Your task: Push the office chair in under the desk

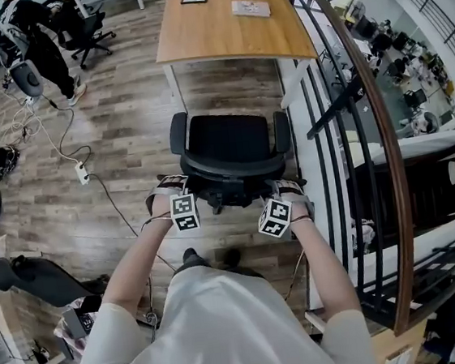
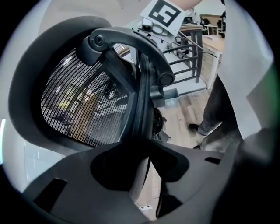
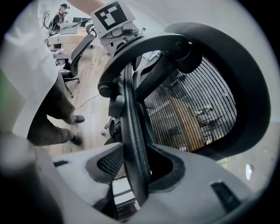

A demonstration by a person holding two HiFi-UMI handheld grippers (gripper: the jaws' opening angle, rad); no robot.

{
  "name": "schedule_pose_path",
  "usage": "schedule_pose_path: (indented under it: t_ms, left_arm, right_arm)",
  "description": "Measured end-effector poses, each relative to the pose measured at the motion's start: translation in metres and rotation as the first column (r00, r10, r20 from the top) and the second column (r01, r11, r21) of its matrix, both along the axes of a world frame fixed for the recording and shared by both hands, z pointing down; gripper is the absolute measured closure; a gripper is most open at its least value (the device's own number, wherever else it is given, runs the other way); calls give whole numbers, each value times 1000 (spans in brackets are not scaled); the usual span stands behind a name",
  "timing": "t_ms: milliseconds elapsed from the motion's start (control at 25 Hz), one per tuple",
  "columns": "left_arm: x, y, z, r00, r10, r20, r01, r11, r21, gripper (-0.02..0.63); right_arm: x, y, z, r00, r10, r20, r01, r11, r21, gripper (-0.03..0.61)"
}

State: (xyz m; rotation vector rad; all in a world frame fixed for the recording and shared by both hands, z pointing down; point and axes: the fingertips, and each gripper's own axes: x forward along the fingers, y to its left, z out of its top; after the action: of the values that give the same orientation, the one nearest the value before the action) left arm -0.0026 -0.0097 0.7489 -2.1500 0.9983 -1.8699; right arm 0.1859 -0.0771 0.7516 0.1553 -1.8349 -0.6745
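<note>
Black mesh office chair (image 1: 232,148) stands just short of the wooden tabletop (image 1: 218,31), left gripper (image 1: 177,194) and right gripper (image 1: 283,194) each clamped on its backrest rim; uneven pushing could swivel an armrest (image 1: 177,134) into the desk leg (image 1: 174,85).

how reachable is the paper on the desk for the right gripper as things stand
Probably not from here: the right gripper is closed on the backrest of the office chair, and the seat plus some floor lie between it and the paper far back on the desk.
</note>
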Motion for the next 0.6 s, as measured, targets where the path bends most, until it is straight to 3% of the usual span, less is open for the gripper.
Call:
schedule_pose_path:
  t_ms: [600]
  left_arm:
    - [-24,-55,2,999,-18,35,18,1000,7,479]
  right_arm:
    - [-24,-58,1,1000,7,-9,-7,1000,15,414]
